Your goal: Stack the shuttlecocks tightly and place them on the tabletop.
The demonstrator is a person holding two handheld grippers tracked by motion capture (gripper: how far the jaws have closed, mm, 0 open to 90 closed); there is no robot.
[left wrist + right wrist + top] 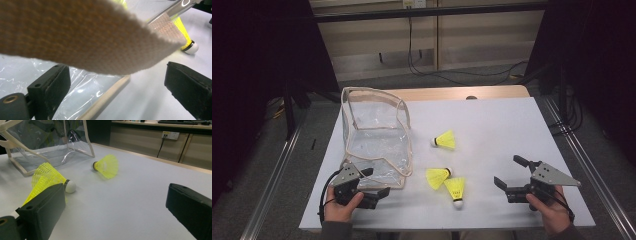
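Three shuttlecocks (445,139) lie on grey table (502,125) beside clear bag (374,135); both tongs (376,185) (507,174) gape, empty.

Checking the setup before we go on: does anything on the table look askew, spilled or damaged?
Nothing looks damaged. The three shuttlecocks lie on their sides, scattered, pointing different ways. The clear bag is crumpled and leaning, mouth open.

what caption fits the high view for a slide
Two hand-held grippers, left and right, open beside a clear bag and three yellow shuttlecocks on a white table.
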